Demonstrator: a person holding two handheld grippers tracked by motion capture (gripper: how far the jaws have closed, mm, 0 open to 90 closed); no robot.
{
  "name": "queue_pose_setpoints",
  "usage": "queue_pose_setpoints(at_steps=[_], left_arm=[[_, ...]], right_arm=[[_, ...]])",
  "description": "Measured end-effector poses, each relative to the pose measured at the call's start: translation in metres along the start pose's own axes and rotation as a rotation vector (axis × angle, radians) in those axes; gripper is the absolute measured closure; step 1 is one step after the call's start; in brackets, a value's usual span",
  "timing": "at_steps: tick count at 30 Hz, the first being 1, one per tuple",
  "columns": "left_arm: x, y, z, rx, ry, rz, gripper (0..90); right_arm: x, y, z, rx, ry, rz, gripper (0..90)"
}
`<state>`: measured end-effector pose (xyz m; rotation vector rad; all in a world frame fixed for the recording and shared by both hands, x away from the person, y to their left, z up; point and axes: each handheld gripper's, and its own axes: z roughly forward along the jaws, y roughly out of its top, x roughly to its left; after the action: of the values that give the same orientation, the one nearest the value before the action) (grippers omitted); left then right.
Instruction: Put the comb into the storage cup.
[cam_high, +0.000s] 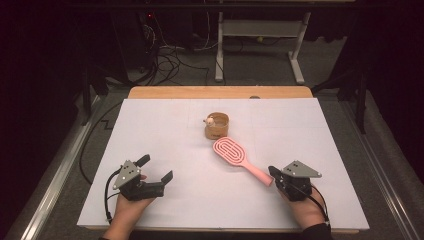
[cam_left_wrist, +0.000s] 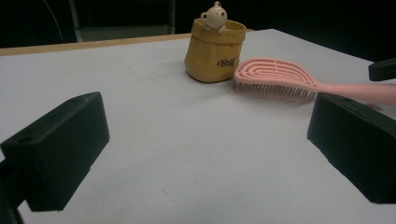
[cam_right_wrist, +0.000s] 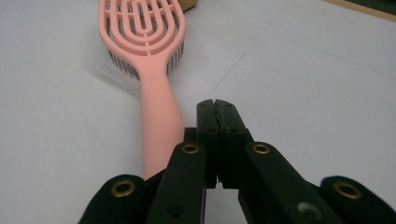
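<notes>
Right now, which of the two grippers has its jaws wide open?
The left gripper: its jaws stand far apart over the bare white table. The right gripper is shut, beside the pink hairbrush handle.

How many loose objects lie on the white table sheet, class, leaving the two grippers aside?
2. A pink hairbrush lies bristles down near the middle, its handle end beside the shut right gripper. A small tan pouch with a bear figure stands just behind the brush head.

The room is dark. A white sheet covers the wooden counter (cam_high: 220, 92). Behind it, black cables (cam_high: 170, 62) lie on the grey floor (cam_high: 260, 70) near a white desk frame (cam_high: 260, 30).
</notes>
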<state>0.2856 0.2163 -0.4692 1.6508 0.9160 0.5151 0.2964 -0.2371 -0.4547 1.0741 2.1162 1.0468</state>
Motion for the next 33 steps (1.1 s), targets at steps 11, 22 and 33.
queue_pose_setpoints(at_steps=[11, 22, 33], left_arm=[[0.000, 0.000, -0.001, -0.001, 0.001, -0.002, 0.0], [0.001, 0.000, -0.001, -0.004, 0.001, -0.003, 0.0], [0.001, 0.000, -0.002, -0.007, 0.000, -0.004, 0.0]], right_arm=[[-0.012, -0.007, -0.009, -0.043, 0.022, 0.089, 73.7], [-0.022, -0.011, -0.016, -0.085, 0.113, 0.131, 37.3], [-0.016, -0.008, -0.014, -0.093, 0.166, 0.094, 8.7]])
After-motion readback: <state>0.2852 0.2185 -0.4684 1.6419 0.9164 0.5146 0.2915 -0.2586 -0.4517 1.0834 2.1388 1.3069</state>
